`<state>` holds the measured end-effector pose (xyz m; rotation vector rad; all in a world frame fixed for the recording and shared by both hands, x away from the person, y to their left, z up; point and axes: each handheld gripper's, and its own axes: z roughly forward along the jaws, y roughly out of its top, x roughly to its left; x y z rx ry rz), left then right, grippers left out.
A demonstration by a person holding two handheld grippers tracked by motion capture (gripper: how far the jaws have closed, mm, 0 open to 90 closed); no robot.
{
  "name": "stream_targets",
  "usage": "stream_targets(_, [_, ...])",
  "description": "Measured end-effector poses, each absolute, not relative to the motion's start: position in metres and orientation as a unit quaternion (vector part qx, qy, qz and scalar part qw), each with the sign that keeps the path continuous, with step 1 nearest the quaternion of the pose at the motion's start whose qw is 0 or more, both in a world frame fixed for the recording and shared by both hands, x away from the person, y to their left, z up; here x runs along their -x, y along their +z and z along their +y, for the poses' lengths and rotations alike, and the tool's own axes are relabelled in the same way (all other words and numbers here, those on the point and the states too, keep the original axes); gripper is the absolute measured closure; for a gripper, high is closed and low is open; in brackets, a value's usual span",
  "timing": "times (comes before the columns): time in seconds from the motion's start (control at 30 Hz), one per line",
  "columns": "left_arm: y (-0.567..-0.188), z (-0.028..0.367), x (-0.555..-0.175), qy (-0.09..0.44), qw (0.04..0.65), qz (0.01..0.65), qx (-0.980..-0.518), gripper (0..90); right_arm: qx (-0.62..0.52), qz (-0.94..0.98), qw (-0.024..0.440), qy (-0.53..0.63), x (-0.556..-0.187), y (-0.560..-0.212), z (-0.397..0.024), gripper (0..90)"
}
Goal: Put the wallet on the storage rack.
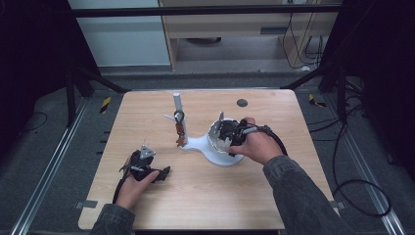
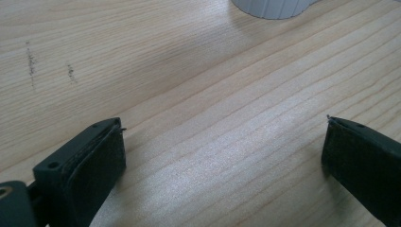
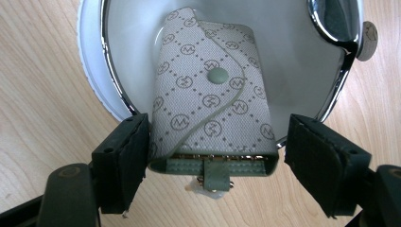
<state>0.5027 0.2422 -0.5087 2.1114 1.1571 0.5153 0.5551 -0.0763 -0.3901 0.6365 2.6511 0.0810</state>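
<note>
Key pouch [image 3: 211, 111] in white dish [image 3: 97, 80], wooden table [image 1: 254, 181].

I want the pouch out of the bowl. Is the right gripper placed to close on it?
Probably yes: the right gripper is open, its jaws either side of the patterned pouch, which leans in the white bowl; nothing lies between.

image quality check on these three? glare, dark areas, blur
High view: dim, surroundings nearly black, table evenly lit, small things soft. Left gripper view: sharp wood grain, a pale sheen between the open jaws of the left gripper, jaw pads dark and featureless. Right gripper view: bright, pouch crisp, glare on the bowl's chrome rim, right gripper near parts slightly soft.
</note>
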Motion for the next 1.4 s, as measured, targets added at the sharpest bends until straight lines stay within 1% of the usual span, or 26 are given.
stream_targets(0.2, [-0.509, 0.242, -0.503, 0.198, 0.333, 0.443, -0.808, 0.0, -0.23, 0.95, 0.207, 0.035, -0.553, -0.387, -0.078, 19.1])
stream_targets(0.67, [-0.509, 0.242, -0.503, 0.197, 0.333, 0.443, -0.809, 0.0, -0.23, 0.949, 0.212, 0.047, -0.548, -0.381, -0.08, 17.4])
stream_targets(1.07, [-0.509, 0.242, -0.503, 0.197, 0.334, 0.444, -0.808, 0.0, -0.24, 0.943, 0.22, 0.07, -0.539, -0.37, -0.092, 12.3])
stream_targets(1.4, [-0.509, 0.242, -0.503, 0.196, 0.332, 0.443, -0.809, 0.0, -0.257, 0.936, 0.218, 0.096, -0.534, -0.37, -0.107, 8.8])
